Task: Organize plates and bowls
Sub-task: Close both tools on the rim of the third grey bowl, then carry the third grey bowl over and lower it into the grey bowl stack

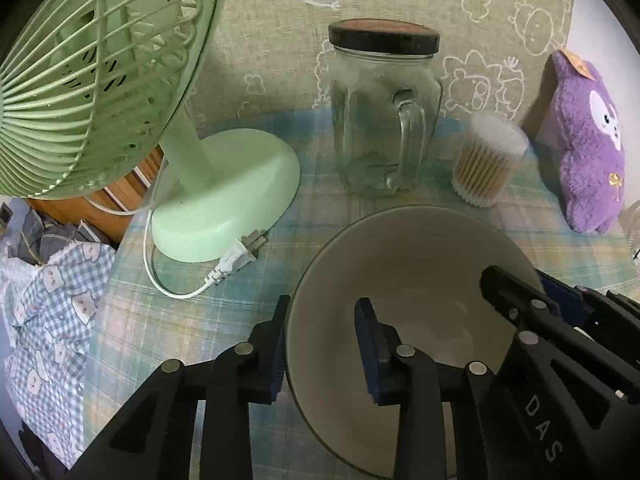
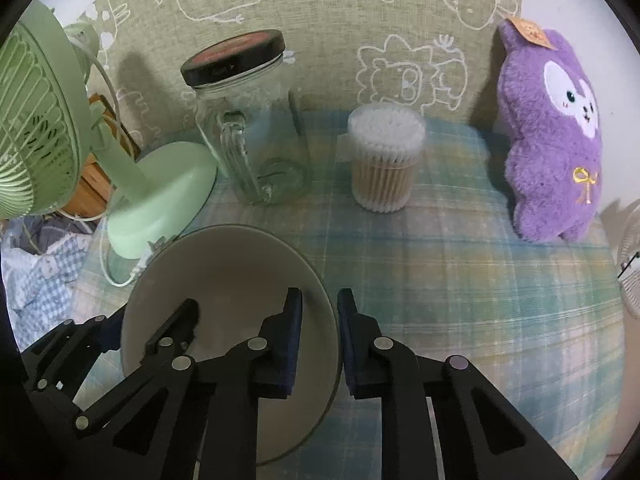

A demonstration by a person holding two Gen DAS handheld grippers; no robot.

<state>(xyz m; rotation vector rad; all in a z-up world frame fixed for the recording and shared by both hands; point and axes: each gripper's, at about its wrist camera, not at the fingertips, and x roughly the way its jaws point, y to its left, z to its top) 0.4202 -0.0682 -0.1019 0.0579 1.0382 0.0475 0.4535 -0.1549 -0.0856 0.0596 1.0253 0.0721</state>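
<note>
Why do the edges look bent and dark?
Left wrist view: fisheye lens curves the fan and blacks the corners; the bowl is shaded inside. Right wrist view: same bending; the jar casts a soft shadow on the wall; nothing blurred.

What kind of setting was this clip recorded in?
Probably a home, likely a living or bedroom corner rather than a kitchen. A small table with a plaid cloth holds a green desk fan, a purple plush toy and a tub of cotton swabs, backed by cartoon-print fabric.
</note>
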